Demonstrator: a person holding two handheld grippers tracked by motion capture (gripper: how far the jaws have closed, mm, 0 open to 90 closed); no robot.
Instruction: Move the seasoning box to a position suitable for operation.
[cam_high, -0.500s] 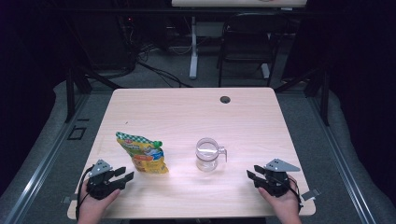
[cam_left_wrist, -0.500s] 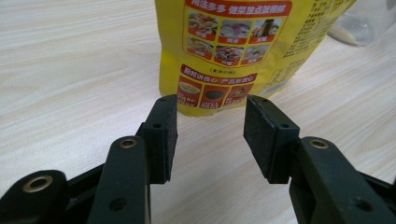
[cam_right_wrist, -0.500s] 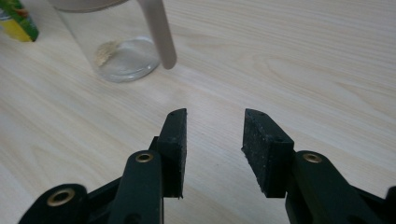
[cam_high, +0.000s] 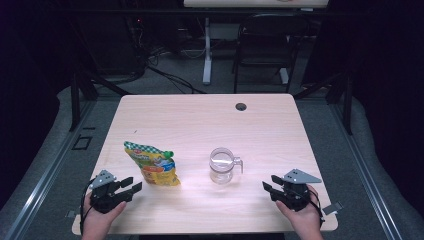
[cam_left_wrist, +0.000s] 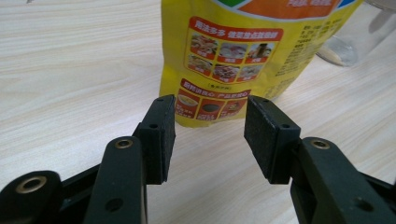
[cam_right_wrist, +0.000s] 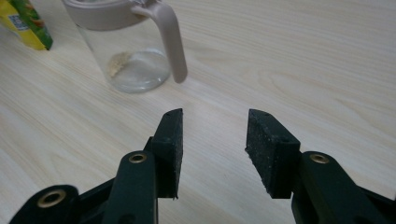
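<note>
The yellow pouch (cam_high: 151, 163) lies flat on the tabletop (cam_high: 200, 120), lower left of the high view, just ahead of the left gripper (cam_high: 129, 187), whose jaws stand open and empty. It looks soft, light and a bit slick; its flat bottom edge seems the likeliest hold. The clear jug (cam_high: 222, 165) stands mid-frame, rigid and probably breakable, handle toward the right gripper (cam_high: 270, 183), also open. Bare room lies all round
</note>
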